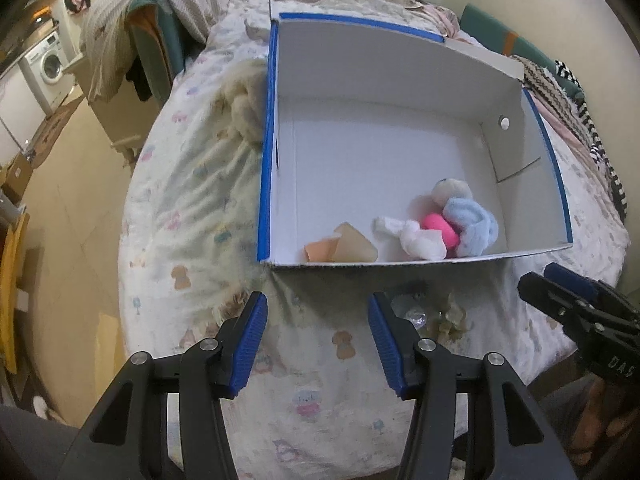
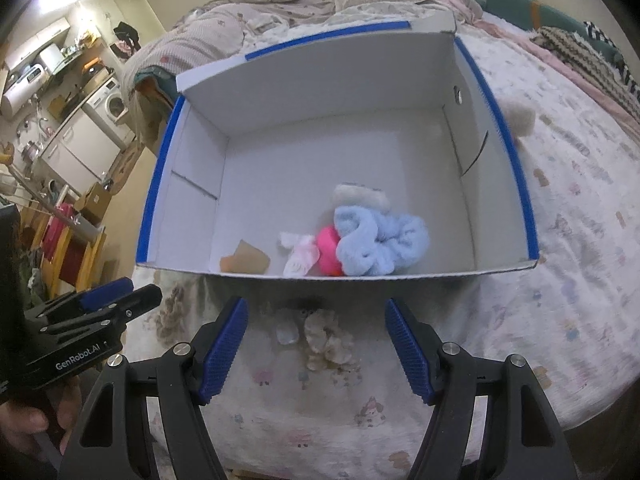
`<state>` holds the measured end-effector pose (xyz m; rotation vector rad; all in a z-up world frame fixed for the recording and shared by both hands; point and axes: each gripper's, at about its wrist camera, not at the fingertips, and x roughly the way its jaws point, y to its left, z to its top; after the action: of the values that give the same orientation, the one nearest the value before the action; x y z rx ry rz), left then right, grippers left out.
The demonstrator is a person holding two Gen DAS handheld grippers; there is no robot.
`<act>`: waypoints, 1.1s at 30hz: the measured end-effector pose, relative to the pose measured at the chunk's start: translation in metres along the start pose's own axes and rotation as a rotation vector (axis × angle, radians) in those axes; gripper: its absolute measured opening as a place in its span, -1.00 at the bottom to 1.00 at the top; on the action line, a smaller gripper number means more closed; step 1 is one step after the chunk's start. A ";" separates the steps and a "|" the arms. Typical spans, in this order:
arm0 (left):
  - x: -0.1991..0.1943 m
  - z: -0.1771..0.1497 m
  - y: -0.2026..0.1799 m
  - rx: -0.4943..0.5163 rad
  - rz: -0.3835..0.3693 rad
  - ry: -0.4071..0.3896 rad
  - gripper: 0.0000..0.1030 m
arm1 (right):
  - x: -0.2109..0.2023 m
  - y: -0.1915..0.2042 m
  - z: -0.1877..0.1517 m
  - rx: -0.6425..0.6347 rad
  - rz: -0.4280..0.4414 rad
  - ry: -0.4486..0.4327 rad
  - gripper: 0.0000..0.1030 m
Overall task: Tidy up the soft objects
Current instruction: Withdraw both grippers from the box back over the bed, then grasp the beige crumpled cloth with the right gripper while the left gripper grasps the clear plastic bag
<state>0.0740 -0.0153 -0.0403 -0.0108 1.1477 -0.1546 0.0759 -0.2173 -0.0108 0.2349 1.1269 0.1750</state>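
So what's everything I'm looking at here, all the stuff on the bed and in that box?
box: one, white inside with blue edges, open, on the bed
blue fluffy cloth: one, light blue, in the box by its near wall
pink ball: one, bright pink, against the blue cloth
white cloth: one, white, beside the pink ball
cream plush: one, off-white, behind the blue cloth
tan piece: one, tan and orange, near corner of the box
crumpled bits: a few, clear and beige, on the bedspread before the box
washing machine: one, white, far room
left tool: one, black with blue pads, open
right tool: one, same colours, open
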 end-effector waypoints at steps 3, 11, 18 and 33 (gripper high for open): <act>0.005 -0.003 0.002 -0.021 -0.012 0.030 -0.05 | 0.005 -0.002 -0.002 0.007 0.004 0.019 0.45; 0.015 -0.006 -0.001 -0.019 -0.005 0.044 -0.05 | 0.019 -0.022 -0.005 0.093 0.041 0.062 0.45; 0.032 -0.010 0.002 -0.013 0.026 0.040 -0.05 | 0.036 -0.051 -0.009 0.220 0.087 0.096 0.45; 0.056 -0.006 0.010 -0.078 0.002 0.106 -0.05 | 0.107 -0.026 -0.021 0.144 0.073 0.313 0.41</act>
<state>0.0917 -0.0121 -0.0946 -0.0708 1.2587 -0.1093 0.1019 -0.2125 -0.1199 0.3862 1.4451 0.2004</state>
